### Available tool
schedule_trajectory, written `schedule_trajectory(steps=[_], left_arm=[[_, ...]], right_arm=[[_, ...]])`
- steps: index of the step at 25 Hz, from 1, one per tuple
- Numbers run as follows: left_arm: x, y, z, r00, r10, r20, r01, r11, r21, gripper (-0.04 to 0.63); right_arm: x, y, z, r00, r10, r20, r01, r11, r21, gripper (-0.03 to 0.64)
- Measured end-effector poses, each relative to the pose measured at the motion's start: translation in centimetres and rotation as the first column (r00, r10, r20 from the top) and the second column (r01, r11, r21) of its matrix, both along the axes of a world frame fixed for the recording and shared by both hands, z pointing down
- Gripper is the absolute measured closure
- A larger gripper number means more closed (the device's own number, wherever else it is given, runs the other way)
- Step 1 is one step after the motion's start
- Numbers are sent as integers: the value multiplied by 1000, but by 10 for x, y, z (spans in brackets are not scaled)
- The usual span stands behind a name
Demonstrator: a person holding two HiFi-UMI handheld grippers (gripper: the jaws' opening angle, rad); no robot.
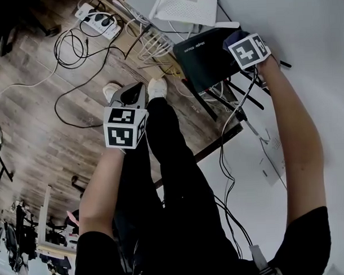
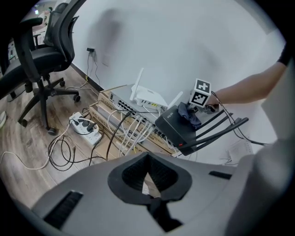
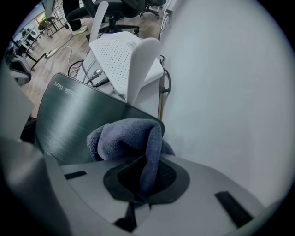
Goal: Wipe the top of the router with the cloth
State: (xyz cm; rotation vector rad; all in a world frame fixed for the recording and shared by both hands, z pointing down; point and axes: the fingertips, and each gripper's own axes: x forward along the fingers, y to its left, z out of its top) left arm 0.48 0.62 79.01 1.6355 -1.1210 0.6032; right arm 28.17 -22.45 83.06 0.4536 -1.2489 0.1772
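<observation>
Now | right tongs (image 3: 144,179) pinch cloth (image 3: 126,137) on router (image 3: 73,120) | left tongs (image 2: 148,177) (empty) pressed together

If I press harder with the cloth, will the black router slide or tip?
It probably slides rather than tips: the router looks flat and low. Its smooth top and its perch on the stack suggest little grip. The antennas sticking off the back may catch, so press lightly.
</observation>
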Motion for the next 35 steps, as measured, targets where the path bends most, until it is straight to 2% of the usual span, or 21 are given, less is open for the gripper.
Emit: schedule_trajectory(steps=[4,7,10,12,17,22,31,35], left_arm=[[-7,2,0,1000,1,11,-1,1000,-3,595],[-13,0,-2,1000,-5,16,5,1000,0,595],[-16,-5,-2,1000,-15,16,15,1000,7,595],[-16,-7,-3,1000,-25,10,25,1000,11,595],[-9,-3,-4,1000,-15,-9,16,1000,9,595],[-5,4,-2,1000,17,-20,-17,1000,8,595],[-19,-3,-11,1000,7,-9,-7,1000,29,595],[-25,-12,-29,1000,-28,-9,28,998,62,595]], right_arm=[[-20,-4,-3,999,-29,29,28,999,29,603],[-38,5,-5,997,-30,67,30,999,-10,603],[-54,14,-9,991,13,131,-5,998,-60,603],[-61,17,-11,986,37,163,-27,998,-61,603],[-84,32,-14,953,122,279,-112,992,-54,603],[-124,58,-13,921,102,377,-69,992,-102,603],[-171,103,-17,903,73,424,8,982,-188,603],[-173,102,-24,912,67,405,1,986,-167,603]])
